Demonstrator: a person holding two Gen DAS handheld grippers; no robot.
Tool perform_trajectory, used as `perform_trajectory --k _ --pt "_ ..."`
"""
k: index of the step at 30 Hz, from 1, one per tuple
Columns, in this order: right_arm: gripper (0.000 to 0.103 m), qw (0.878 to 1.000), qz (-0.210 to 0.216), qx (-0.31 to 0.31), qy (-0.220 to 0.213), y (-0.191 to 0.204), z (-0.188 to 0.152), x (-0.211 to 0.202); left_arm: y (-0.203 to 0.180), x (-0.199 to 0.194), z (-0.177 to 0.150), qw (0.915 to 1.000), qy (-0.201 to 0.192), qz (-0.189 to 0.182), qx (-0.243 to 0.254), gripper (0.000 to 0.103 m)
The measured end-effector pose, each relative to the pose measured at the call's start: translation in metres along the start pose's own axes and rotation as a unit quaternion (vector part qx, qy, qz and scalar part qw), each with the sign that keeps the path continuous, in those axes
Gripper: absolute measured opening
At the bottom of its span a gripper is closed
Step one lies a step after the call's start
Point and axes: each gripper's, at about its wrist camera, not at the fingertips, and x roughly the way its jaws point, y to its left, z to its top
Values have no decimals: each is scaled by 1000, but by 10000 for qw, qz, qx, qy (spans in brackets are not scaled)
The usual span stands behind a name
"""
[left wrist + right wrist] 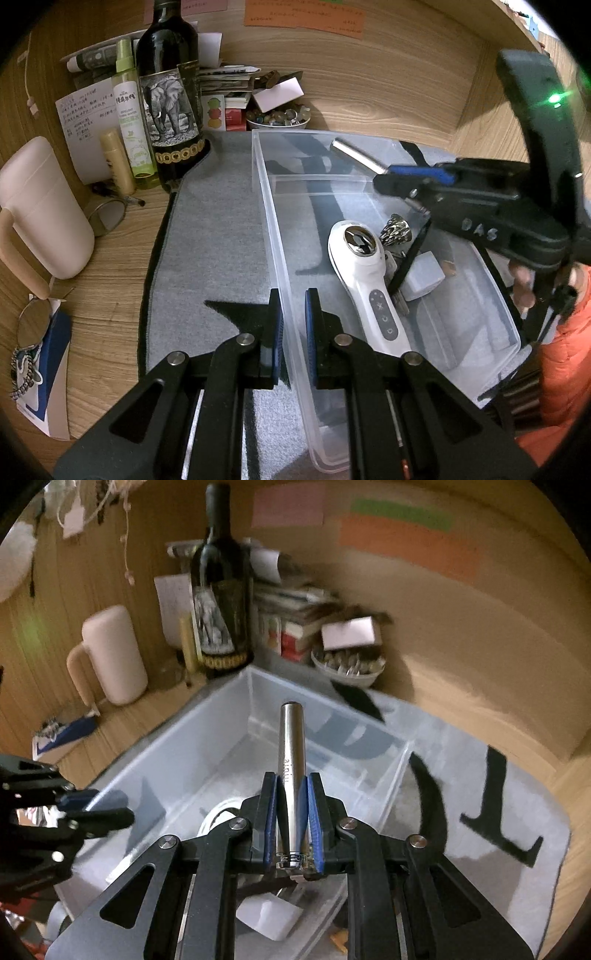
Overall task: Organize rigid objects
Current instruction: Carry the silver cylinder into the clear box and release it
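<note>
A clear plastic bin (266,206) lies on a grey mat. My left gripper (294,299) is shut on the bin's left wall, one pad on each side of it. My right gripper (291,786) is shut on a silver metal cylinder (291,738), which hangs above the bin's far compartment (236,746). The left wrist view shows that gripper (386,179) coming in from the right with the cylinder (354,153) sticking out. In the near compartment lie a white handheld device (365,273), a silver cone (395,230) and a white plug (421,275).
Behind the bin stand a dark wine bottle (168,92), a green spray bottle (129,118), a bowl of trinkets (277,118) and stacked books. A pink mug (40,210) and glasses (33,325) sit at the left. A person's orange sleeve (565,365) is at the right.
</note>
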Motion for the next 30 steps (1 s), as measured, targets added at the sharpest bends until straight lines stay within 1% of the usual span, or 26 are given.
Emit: perform_trajectory --k 4,8,16,17,19,21,29,30 --pt "14 9997 -28 -104 228 4 -3 11 1 0 0 10000 -9 -21 -11 10" --pt "14 9992 -37 -181 366 6 -6 16 1 0 -1 10000 -8 -27 -14 10" --pt "15 9991 18 -204 362 8 -6 13 1 1 -1 10000 19 -4 -10 10" --pt "16 9992 30 -192 363 7 -6 12 1 1 -1 10000 19 6 -3 10" --pt "24 9993 66 -162 342 6 -6 10 1 1 -1 10000 18 15 -3 10" --pt "36 9995 36 -147 273 5 -5 6 2 1 -1 10000 20 14 -11 10" --pt "56 9996 -132 -154 -193 0 -3 -29 3 1 -1 10000 23 0 -23 10" --pt "57 9994 -164 -155 -250 -1 -3 -33 3 1 -2 10000 22 -6 -32 10"
